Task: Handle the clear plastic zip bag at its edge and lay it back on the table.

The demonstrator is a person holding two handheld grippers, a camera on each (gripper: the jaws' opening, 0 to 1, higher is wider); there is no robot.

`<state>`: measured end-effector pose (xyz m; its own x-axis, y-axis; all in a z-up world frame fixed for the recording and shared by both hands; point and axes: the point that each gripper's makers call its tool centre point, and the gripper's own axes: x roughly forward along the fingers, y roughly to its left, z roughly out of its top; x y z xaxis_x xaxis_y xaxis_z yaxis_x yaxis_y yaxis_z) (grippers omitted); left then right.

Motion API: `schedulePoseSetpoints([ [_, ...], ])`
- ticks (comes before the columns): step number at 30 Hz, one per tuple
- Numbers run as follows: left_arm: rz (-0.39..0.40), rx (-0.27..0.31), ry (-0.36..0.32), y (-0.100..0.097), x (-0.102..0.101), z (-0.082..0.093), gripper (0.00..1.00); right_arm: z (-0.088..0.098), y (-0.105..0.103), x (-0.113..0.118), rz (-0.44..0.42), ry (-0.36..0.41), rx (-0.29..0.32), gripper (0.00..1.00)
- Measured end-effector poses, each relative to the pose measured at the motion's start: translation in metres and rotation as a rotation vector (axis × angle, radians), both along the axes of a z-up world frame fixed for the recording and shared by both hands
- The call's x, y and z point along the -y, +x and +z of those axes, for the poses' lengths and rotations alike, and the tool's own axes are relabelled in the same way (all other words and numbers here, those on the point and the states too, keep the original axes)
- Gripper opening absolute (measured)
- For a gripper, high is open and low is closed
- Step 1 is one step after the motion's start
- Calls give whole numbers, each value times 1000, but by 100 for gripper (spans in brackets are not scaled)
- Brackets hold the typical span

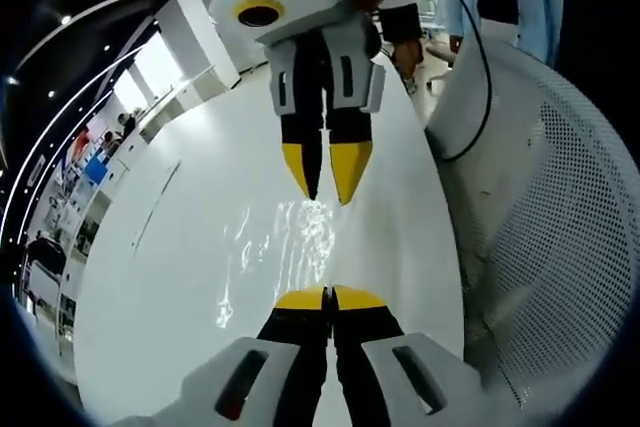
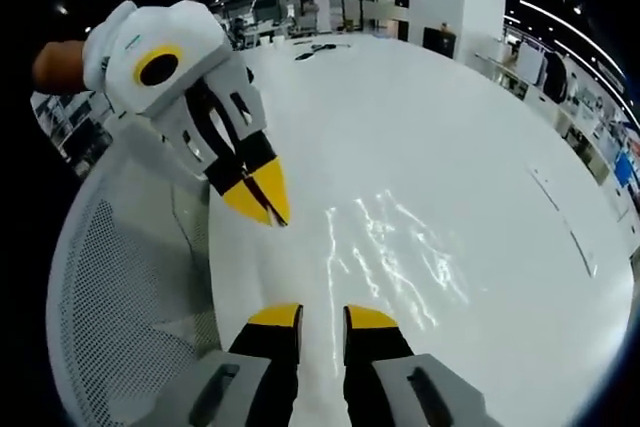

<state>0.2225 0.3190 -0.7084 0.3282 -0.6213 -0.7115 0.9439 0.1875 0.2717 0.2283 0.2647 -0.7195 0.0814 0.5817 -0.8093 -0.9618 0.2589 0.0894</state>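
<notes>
Clear plastic zip bag (image 1: 290,247) lies flat at frame centre on the white desk (image 1: 160,277), its edges hard to trace amid glare. Left gripper (image 1: 329,297) fingers are pressed together at its near edge; whether they pinch film is unclear. Right gripper (image 2: 322,318) fingers stand slightly apart, empty.

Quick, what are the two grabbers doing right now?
Left gripper: shut; whether it pinches the clear bag cannot be told.
Right gripper: open, holding nothing.
</notes>
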Motion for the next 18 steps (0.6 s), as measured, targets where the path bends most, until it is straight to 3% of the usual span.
schedulePoseSetpoints([
  [10, 11, -19, -45, 1, 3, 3, 0, -7, -7, -7, -16, 5, -41, 10],
  [15, 12, -32, -55, -1, 2, 2, 0, -9, -10, -5, -1, -11, -39, 0],
  [18, 8, -29, -57, -3, 3, 2, 0, -11, -11, -3, 7, -29, -36, 0],
])
